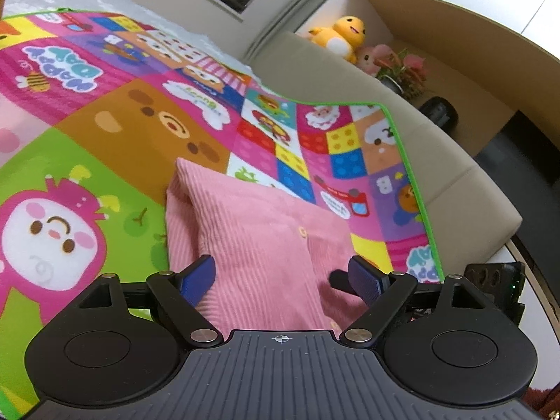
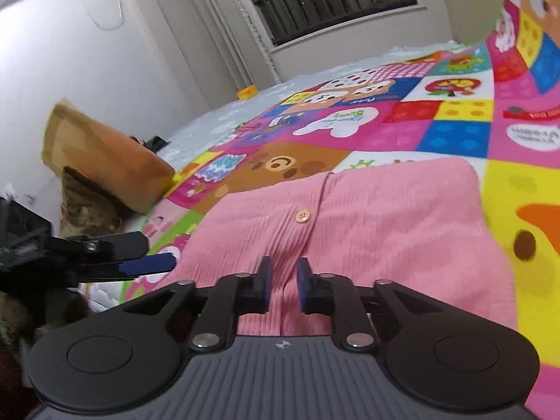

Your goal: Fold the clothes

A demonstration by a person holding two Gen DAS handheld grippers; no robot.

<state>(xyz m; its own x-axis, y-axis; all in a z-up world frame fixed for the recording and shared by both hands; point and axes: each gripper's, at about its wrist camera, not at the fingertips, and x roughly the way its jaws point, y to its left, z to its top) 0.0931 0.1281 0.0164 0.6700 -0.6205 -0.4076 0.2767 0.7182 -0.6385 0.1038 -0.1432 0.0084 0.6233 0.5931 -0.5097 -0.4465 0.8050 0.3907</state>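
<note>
The left gripper (image 1: 281, 274) hung low over the near edge of a pink ribbed corduroy garment with pale buttons (image 1: 259, 245), its blue-padded fingers (image 1: 199, 276) spread wide, one over the fabric's left part and the other above its right part, with nothing clamped between them. The right gripper (image 2: 282, 276) sat just beside the garment's button placket, its jaws drawn to a narrow gap with ribbed cloth showing in that gap; whether the pads pinched the fabric could not be told. In the right wrist view the left gripper (image 2: 147, 262) reached in from the side, near the garment's left edge. The garment (image 2: 350, 231) lay folded into a compact rectangle on a bright cartoon-patterned play mat with a green border (image 1: 105, 122). Beyond the garment, past the mat's green edge, ran a beige upholstered bench (image 1: 437, 147), and farther behind it a yellow plush toy (image 1: 341, 36) sat near a pink one (image 1: 372, 56). To the far left of the garment stood a tilted brown cardboard box (image 2: 101, 154).
</note>
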